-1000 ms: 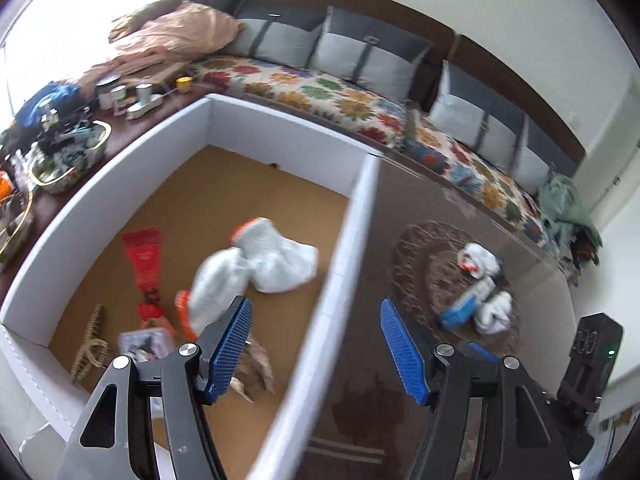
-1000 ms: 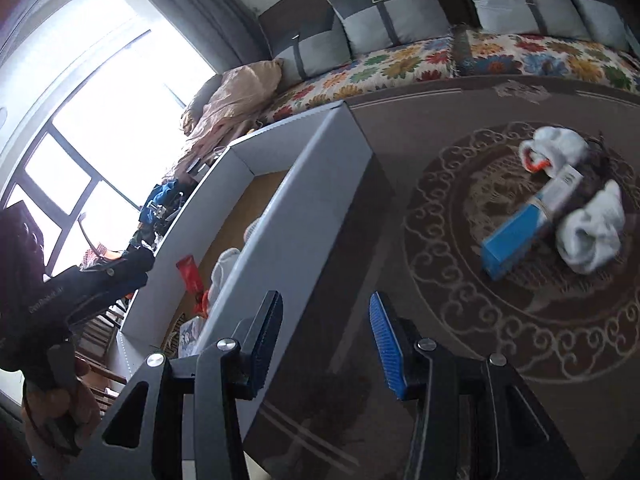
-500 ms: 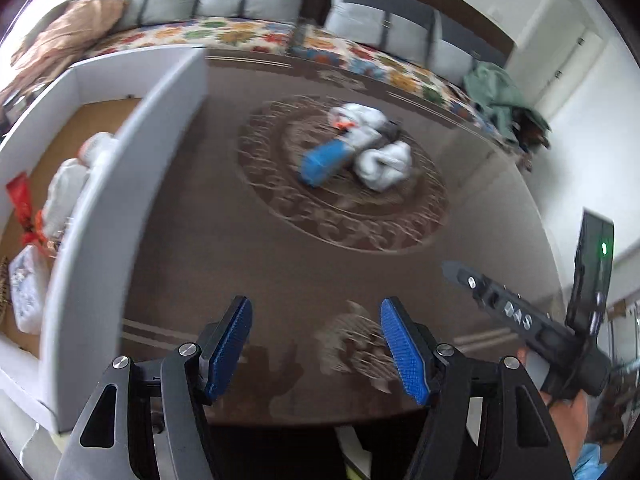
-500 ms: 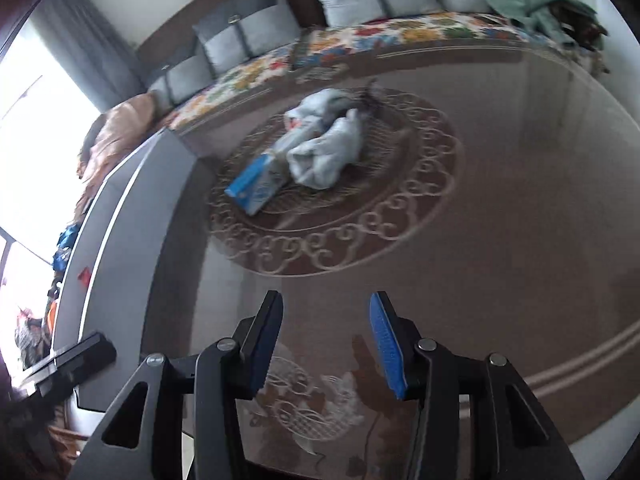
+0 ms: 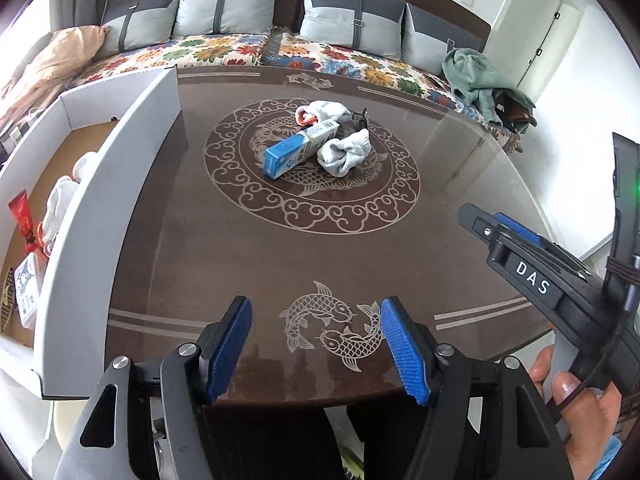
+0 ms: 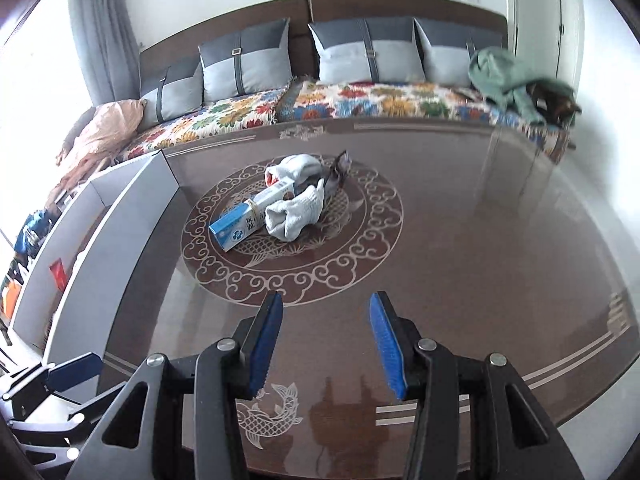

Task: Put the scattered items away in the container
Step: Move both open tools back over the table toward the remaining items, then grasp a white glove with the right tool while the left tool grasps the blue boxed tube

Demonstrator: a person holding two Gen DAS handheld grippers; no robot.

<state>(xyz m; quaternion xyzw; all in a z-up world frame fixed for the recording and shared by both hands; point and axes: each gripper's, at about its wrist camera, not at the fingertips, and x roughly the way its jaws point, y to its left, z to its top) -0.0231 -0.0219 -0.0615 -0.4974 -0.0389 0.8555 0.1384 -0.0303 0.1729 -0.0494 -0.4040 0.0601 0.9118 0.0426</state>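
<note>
On the dark table's round ornament lies a small heap: a blue and white box, a rolled white sock against it, a second white sock with an orange cuff behind, and a small dark item. The white container stands at the table's left and holds socks and a red packet. My left gripper hangs open and empty over the near table edge. My right gripper is open and empty too, short of the heap.
A sofa with a flowered cover and grey cushions runs along the table's far side, with a green garment at its right end. A hand holds the right gripper's handle at the right of the left wrist view. The table is glossy.
Both views swung away from the container toward the table's middle. The left gripper came off the container to the near table edge. Both jaws kept the same gap.
</note>
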